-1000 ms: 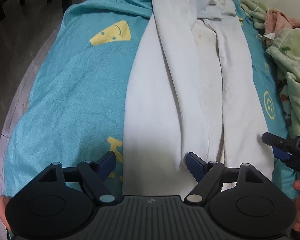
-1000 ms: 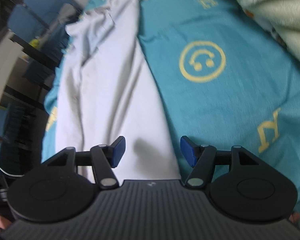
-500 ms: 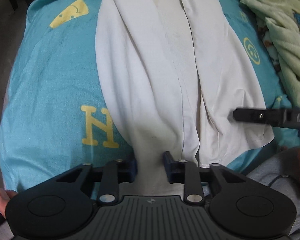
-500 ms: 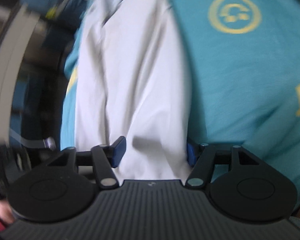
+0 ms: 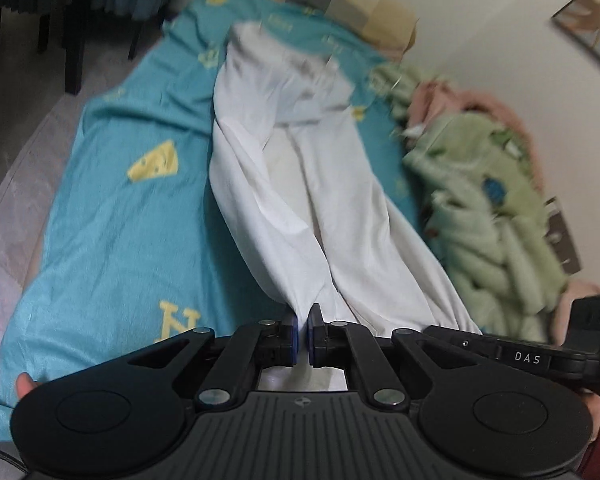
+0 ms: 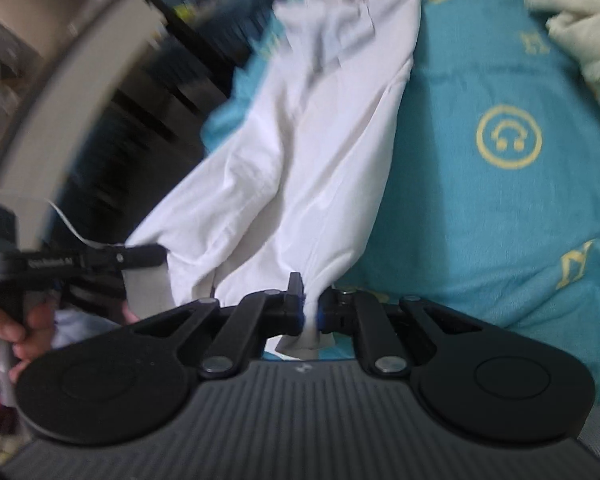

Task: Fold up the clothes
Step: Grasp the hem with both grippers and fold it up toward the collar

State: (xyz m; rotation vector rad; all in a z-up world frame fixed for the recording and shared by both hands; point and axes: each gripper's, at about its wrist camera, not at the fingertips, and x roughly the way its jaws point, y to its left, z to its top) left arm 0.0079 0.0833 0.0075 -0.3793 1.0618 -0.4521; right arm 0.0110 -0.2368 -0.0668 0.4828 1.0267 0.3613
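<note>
White garment (image 5: pixel 300 200) hem between both grippers' (image 5: pixel 302 334) (image 6: pixel 309 312) pads.

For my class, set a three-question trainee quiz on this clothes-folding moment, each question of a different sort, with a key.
1. True or false: the left gripper is open and clear of the white garment.
2. Multiple choice: the right gripper is shut on A) the green blanket, B) the near edge of the white garment, C) nothing.
3. Fill in: the garment lies on a ______ bedsheet printed with yellow motifs.

Key: 1 false, it is shut on the garment's near edge; 2 B; 3 teal.
</note>
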